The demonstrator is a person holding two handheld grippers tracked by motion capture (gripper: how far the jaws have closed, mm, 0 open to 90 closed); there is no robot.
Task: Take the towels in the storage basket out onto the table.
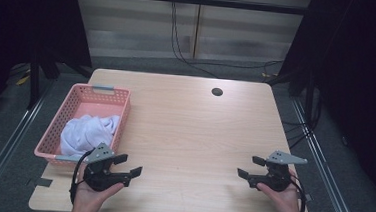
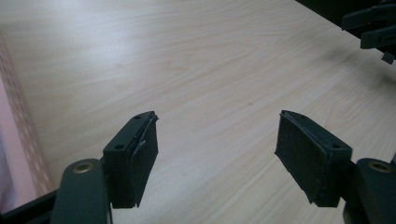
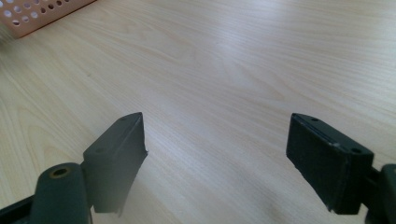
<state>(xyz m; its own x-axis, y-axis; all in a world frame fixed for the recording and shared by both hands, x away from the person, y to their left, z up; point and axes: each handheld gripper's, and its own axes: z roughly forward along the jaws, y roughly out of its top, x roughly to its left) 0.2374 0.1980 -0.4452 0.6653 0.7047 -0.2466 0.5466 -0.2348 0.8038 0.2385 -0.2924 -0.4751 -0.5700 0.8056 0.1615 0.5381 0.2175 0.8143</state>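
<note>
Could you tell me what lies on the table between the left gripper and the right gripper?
Nothing: in the high view, bare table stretches between the left gripper and the right gripper.

No text, label, brand, number or sign can be read anywhere in these views

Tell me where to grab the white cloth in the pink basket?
Grab the white cloth by its raised, bunched fold at the top, coming straight down from above. The pink basket has walls around it, so a sideways reach would probably bump them. The left gripper is closest and its jaws are open.
</note>
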